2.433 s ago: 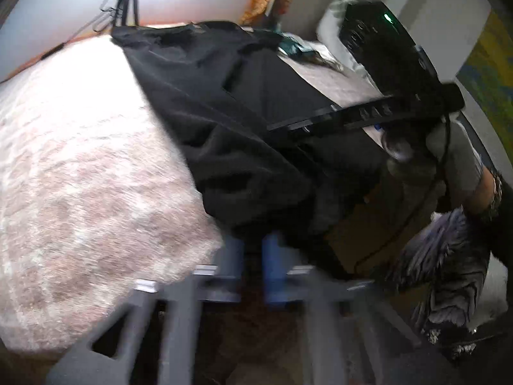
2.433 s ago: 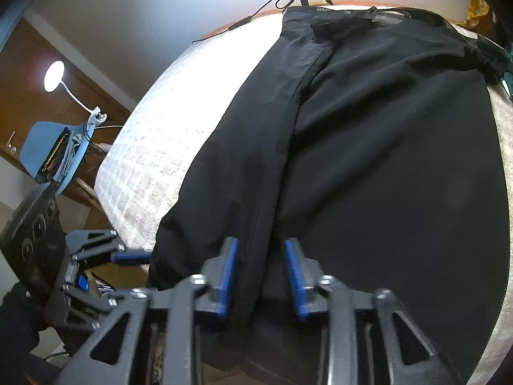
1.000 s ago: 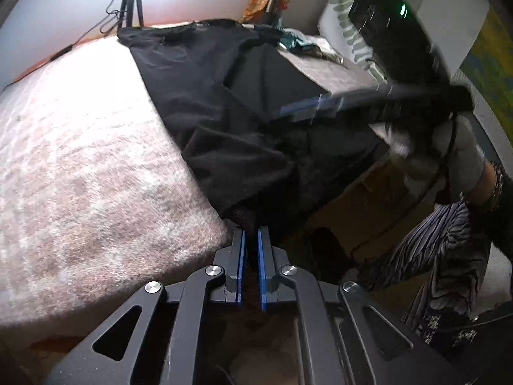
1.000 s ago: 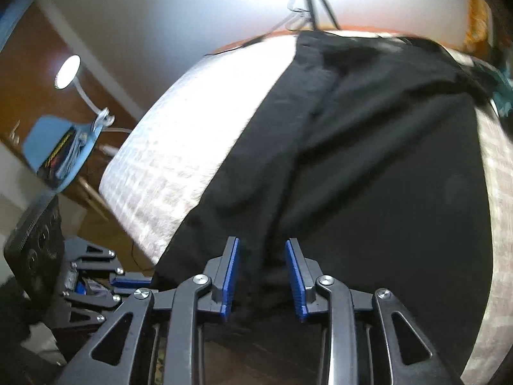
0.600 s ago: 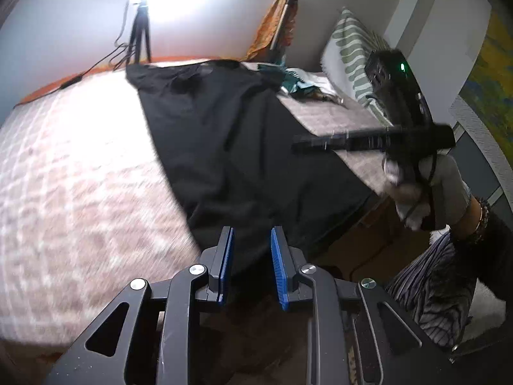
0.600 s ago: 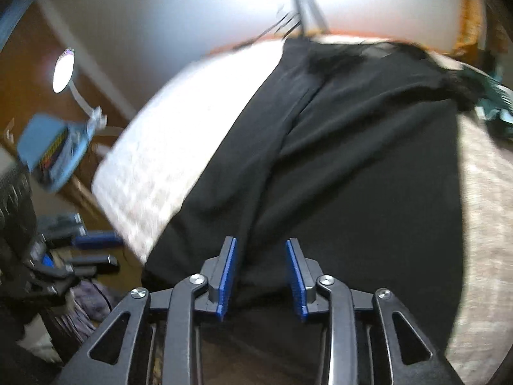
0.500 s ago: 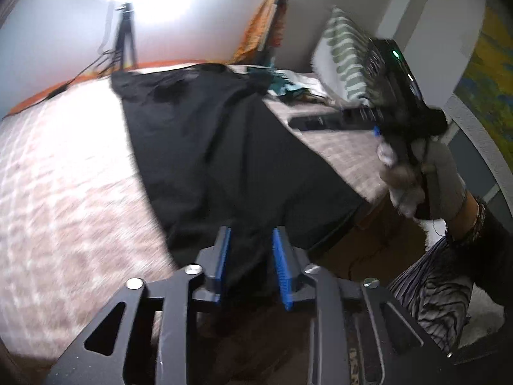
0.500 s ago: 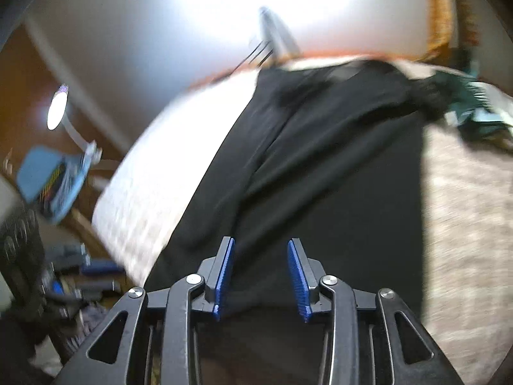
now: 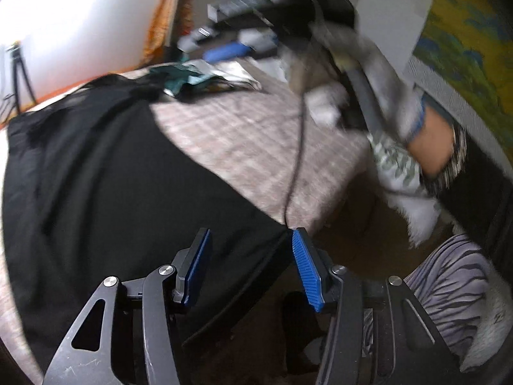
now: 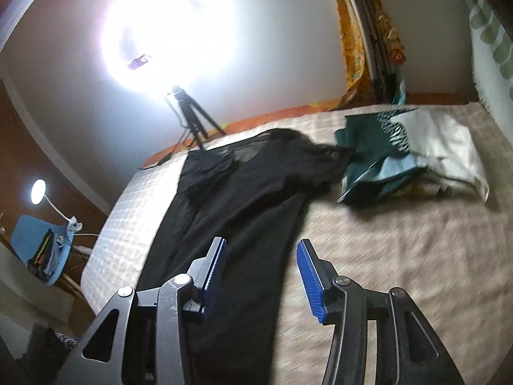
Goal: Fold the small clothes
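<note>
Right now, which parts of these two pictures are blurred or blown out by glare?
Left wrist view: the gloved hand with the right gripper is smeared by motion; the black garment is soft, the wall at upper left washed out. Right wrist view: the light on the tripod flares to pure white; the bedspread streaks at lower right.

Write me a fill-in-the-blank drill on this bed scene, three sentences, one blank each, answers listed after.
1. The garment spread on the bed is ____ in colour.
2. Both the left hand-held gripper and the right hand-held gripper have their jaws ____, gripping nothing.
3. The bright light behind the bed stands on a ____.

Missing words: black; open; tripod
</note>
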Demonstrator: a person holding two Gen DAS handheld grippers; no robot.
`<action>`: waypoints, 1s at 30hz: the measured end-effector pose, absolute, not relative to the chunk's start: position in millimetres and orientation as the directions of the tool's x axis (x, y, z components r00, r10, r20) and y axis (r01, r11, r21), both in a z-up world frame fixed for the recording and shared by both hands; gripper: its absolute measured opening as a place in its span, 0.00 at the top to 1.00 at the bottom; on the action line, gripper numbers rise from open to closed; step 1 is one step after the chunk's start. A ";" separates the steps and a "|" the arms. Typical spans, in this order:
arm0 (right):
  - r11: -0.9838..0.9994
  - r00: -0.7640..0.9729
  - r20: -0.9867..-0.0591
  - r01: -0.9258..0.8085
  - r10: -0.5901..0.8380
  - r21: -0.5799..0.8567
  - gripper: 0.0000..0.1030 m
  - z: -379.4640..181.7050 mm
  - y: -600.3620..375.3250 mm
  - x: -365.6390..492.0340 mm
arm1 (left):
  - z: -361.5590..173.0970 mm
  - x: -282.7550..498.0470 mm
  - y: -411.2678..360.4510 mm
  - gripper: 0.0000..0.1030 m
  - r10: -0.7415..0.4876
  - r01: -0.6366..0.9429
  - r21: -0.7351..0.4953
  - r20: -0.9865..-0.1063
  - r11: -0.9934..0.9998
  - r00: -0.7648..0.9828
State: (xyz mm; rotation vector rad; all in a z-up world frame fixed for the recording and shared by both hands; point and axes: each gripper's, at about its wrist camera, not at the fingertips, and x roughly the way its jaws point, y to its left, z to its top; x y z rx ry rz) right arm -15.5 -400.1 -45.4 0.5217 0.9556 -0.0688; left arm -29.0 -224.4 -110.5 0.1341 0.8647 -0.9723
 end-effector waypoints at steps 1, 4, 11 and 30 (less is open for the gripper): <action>0.875 0.581 -0.795 0.277 0.177 0.398 0.51 -47.3 -406.6 -12.3 | -115.0 -30.9 -232.6 0.51 -0.666 0.775 -0.259 -0.699 0.576 0.261; 0.873 0.564 -0.802 0.270 0.198 0.406 0.50 -49.7 -431.6 -2.5 | -127.3 -38.0 -251.6 0.51 -0.647 0.804 -0.218 -0.720 0.553 0.250; 0.908 0.525 -0.841 0.278 0.129 0.312 0.49 -21.1 -488.3 8.1 | -140.2 -42.3 -269.0 0.51 -0.613 0.834 -0.165 -0.753 0.526 0.237; 0.908 0.555 -0.822 0.271 0.123 0.319 0.49 4.1 -515.6 -9.0 | -152.2 -43.1 -289.9 0.60 -0.574 0.873 -0.055 -0.773 0.485 0.271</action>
